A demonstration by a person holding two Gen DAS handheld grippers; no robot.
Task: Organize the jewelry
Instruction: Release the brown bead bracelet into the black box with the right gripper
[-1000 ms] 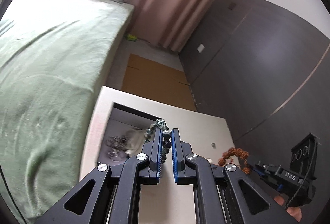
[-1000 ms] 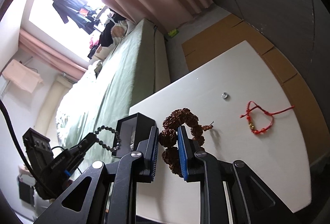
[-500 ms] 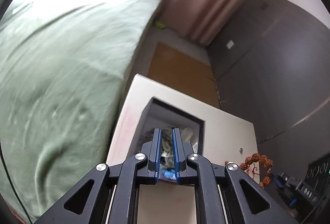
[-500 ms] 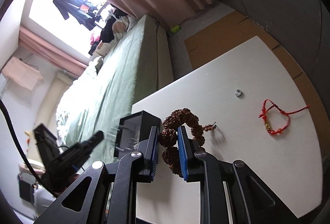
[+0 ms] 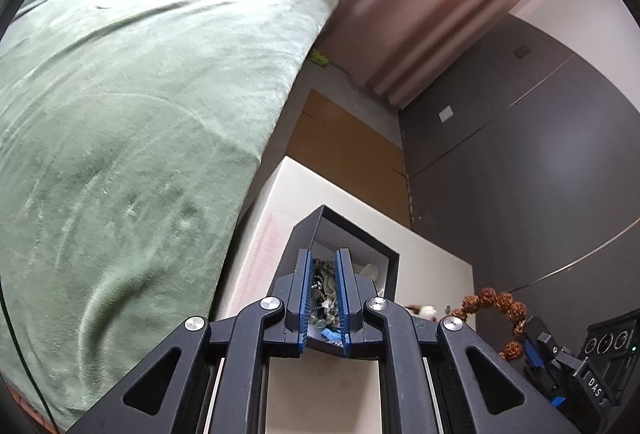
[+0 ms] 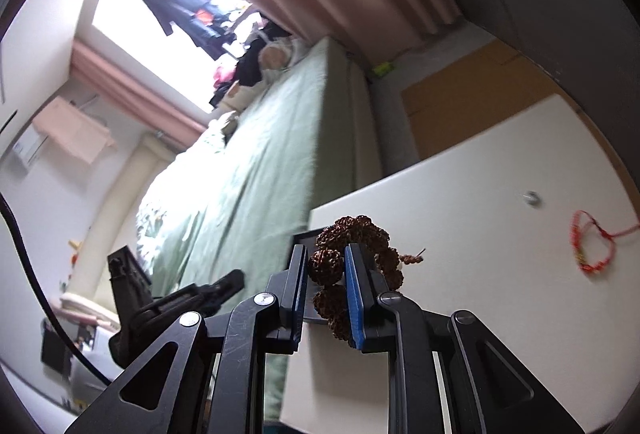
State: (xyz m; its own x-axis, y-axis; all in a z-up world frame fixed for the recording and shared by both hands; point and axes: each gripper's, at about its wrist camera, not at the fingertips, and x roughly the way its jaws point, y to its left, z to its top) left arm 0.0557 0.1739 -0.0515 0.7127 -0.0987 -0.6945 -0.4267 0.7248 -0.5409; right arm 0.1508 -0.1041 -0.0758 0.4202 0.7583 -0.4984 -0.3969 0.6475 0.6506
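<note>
- We see the black jewelry box (image 5: pixel 352 234) on the white table (image 6: pixel 480 234) beside the green bed (image 5: pixel 140 94); a red string bracelet (image 6: pixel 592 246) and a small ring (image 6: pixel 532 197) lie well away from the box.
- Our left gripper (image 5: pixel 324 270) hangs over the box, jaws opening, jumbled jewelry (image 5: pixel 325 286) seen between them.
- Our right gripper (image 6: pixel 326 266) pinches the brown bead bracelet (image 6: pixel 352 234) near the box, loop upright.

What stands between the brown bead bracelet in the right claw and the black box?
The left claw sits over the black box opening, blocking the brown bead bracelet held by the right claw.
</note>
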